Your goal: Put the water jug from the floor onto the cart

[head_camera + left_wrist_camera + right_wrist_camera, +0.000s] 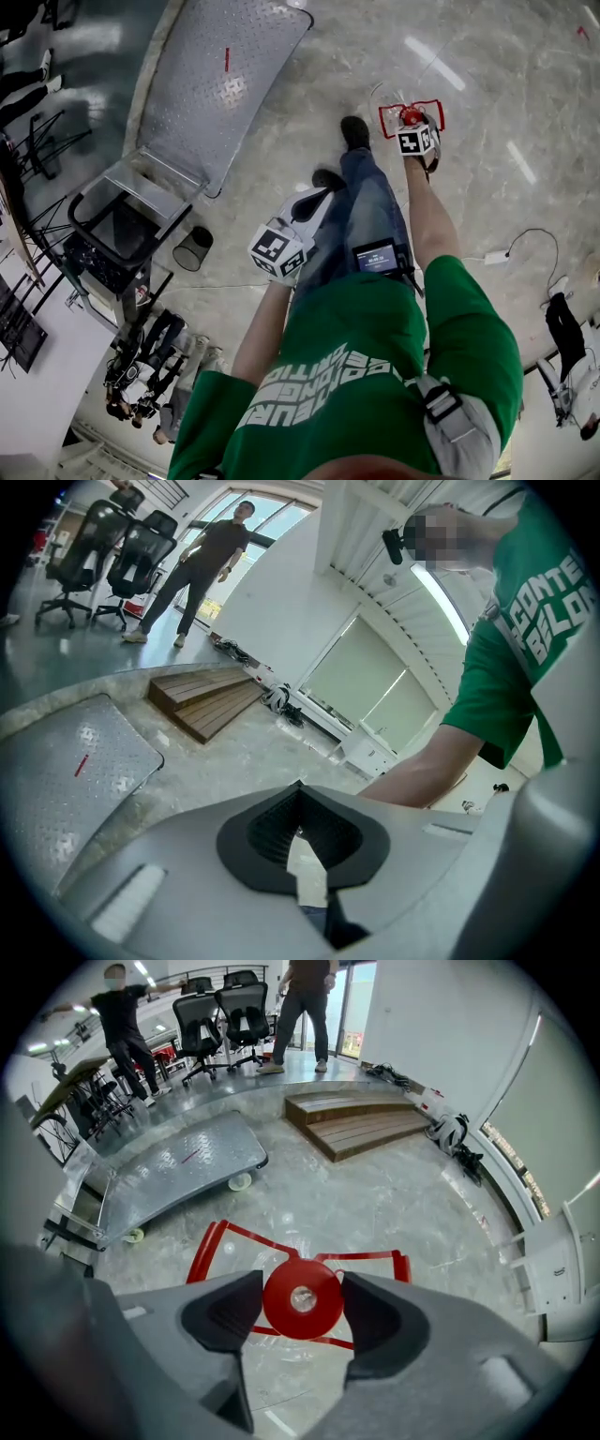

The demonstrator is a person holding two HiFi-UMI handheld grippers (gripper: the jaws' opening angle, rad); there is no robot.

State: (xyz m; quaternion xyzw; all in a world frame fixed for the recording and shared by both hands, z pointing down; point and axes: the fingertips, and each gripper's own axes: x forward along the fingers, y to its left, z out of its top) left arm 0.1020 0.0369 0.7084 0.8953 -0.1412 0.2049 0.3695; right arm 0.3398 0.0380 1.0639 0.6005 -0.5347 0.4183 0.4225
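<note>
The water jug (411,114) stands on the floor ahead of the person's feet, clear-bodied with a red cap (302,1298) and a red handle frame (217,1238). My right gripper (302,1288) points steeply down over it, open, its pads flanking the cap on either side; in the head view this gripper (412,124) sits on top of the jug. The left gripper (300,789) is shut with nothing in it and hangs by the person's leg (323,195). The flat metal cart (220,80) lies to the left of the jug, its push handle (122,211) nearest the person.
Wooden steps (352,1119) lie beyond the cart. Office chairs (225,1016) and standing people (202,569) are farther back. A black bin (193,248) stands by the cart's handle. A cable and power strip (494,256) lie on the floor at right.
</note>
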